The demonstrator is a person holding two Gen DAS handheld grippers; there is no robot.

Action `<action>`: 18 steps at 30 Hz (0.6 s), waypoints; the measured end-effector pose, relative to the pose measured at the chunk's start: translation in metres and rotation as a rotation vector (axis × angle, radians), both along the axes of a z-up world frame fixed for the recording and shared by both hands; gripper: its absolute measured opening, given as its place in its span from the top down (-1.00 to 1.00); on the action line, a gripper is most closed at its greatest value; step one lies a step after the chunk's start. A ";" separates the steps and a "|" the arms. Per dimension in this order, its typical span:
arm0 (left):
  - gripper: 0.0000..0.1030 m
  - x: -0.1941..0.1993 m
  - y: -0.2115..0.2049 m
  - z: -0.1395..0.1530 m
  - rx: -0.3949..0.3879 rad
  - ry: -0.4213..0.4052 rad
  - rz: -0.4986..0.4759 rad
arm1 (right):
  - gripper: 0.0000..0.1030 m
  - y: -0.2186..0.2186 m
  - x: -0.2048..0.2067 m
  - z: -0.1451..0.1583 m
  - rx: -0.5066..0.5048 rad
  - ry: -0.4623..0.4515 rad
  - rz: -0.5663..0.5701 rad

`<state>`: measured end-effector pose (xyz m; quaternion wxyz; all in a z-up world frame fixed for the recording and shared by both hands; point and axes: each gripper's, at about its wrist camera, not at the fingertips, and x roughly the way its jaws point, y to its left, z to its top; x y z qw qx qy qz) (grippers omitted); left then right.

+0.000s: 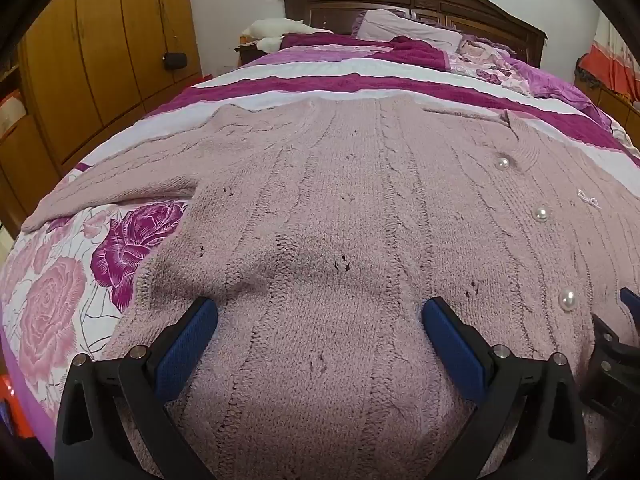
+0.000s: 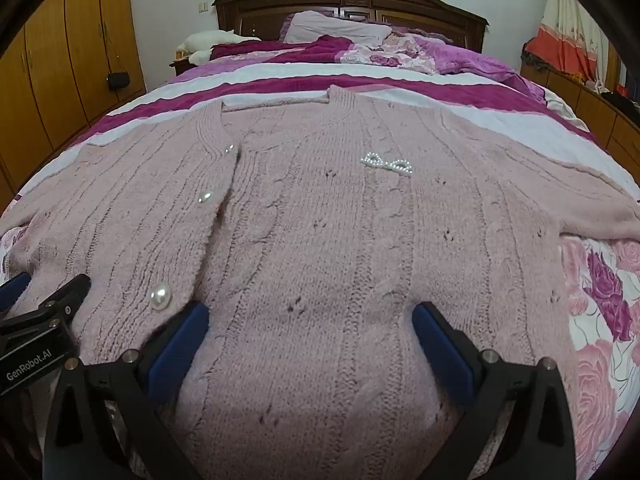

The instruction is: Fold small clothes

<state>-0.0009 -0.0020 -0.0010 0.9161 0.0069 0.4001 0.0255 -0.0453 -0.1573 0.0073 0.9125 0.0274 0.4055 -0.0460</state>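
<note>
A pink cable-knit cardigan (image 1: 340,208) with pearl buttons (image 1: 541,214) lies flat on the bed, front up, collar far from me. It also shows in the right wrist view (image 2: 340,220), with a pearl bow (image 2: 386,163) on its chest. My left gripper (image 1: 320,320) is open, blue pads resting on the cardigan's lower left part near the hem. My right gripper (image 2: 310,322) is open on the lower right part. Each gripper's edge shows in the other view, the right one (image 1: 616,344) and the left one (image 2: 40,320). The sleeves spread out to both sides.
The bed has a rose-print sheet (image 1: 60,288) and a purple-and-white striped blanket (image 1: 320,80). Pillows (image 2: 336,28) and a dark wooden headboard (image 2: 352,0) are at the far end. Orange wardrobes (image 1: 100,60) stand on the left, low cabinets (image 2: 592,100) on the right.
</note>
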 end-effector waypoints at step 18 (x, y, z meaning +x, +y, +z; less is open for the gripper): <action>-0.67 0.001 -0.001 0.000 -0.010 0.002 -0.001 | -0.99 0.004 0.001 0.000 -0.014 0.018 0.000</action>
